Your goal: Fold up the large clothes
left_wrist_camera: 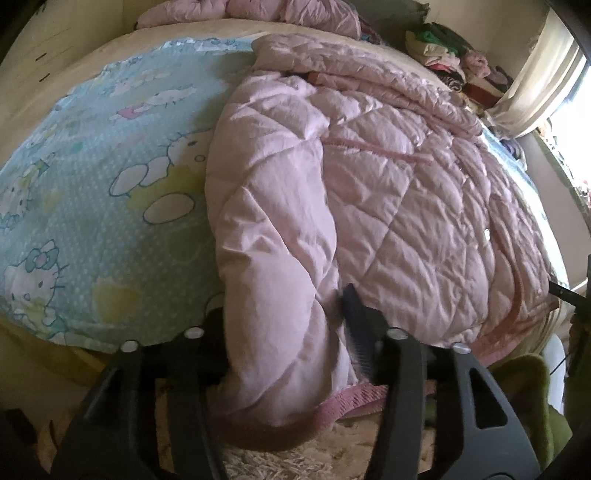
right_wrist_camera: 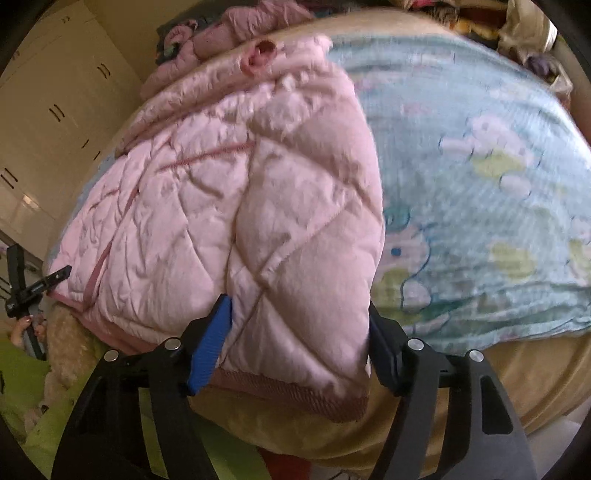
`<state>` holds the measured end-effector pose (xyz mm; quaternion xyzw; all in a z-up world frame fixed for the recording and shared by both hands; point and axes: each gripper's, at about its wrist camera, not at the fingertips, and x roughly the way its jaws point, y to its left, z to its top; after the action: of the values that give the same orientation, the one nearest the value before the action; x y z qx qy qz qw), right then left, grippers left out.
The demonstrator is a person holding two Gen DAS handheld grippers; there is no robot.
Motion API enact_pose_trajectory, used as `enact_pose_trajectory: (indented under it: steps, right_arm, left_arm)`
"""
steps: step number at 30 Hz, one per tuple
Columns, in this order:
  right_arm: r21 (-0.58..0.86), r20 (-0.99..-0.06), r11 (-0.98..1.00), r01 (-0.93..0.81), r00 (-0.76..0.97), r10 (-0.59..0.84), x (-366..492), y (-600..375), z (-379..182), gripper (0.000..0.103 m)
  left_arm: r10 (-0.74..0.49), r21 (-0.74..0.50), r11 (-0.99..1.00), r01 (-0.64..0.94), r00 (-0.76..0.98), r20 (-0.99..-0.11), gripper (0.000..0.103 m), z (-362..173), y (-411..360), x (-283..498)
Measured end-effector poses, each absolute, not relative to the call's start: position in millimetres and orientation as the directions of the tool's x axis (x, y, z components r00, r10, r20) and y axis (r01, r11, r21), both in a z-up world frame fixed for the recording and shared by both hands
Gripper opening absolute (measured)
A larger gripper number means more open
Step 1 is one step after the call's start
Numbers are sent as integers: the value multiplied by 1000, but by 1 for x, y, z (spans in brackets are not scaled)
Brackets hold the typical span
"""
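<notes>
A large pink quilted jacket [left_wrist_camera: 369, 177] lies on a bed over a light blue cartoon-print sheet [left_wrist_camera: 92, 192]. In the left wrist view my left gripper [left_wrist_camera: 284, 317] has its jaws wide apart, with the jacket's near left hem corner and its ribbed pink cuff band between the fingers. In the right wrist view the jacket [right_wrist_camera: 221, 192] fills the left half, and my right gripper [right_wrist_camera: 299, 332] also has its jaws apart around the near right hem corner, with the blue-padded finger [right_wrist_camera: 210, 343] on the left side. The sheet [right_wrist_camera: 480, 184] spreads to the right.
More pink bedding [left_wrist_camera: 295, 11] is bunched at the bed's far end. A pile of folded clothes [left_wrist_camera: 450, 55] sits at the back right by a curtain [left_wrist_camera: 535, 74]. Cream cupboards [right_wrist_camera: 44, 122] stand left in the right wrist view. A shaggy rug [left_wrist_camera: 295, 465] and green fabric [right_wrist_camera: 22, 376] lie below the bed edge.
</notes>
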<state>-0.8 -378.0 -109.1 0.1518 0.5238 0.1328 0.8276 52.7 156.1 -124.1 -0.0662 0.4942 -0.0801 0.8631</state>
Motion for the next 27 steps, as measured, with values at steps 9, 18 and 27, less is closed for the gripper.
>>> enact_pose_trajectory:
  steps: [9, 18, 27]
  right_arm:
    - [449, -798, 889, -86, 409, 443, -12, -385, -101, 29]
    - [471, -695, 867, -162, 537, 478, -22, -393, -50, 18]
    - [514, -557, 833, -204, 659, 505, -4, -395, -6, 18]
  left_arm:
    - [-198, -188, 980, 71, 515, -834, 28, -123, 155, 51]
    - [-209, -199, 977, 84, 598, -774, 16, -89, 159, 48]
    - [-195, -199, 977, 74, 680, -706, 14, -49, 161, 57]
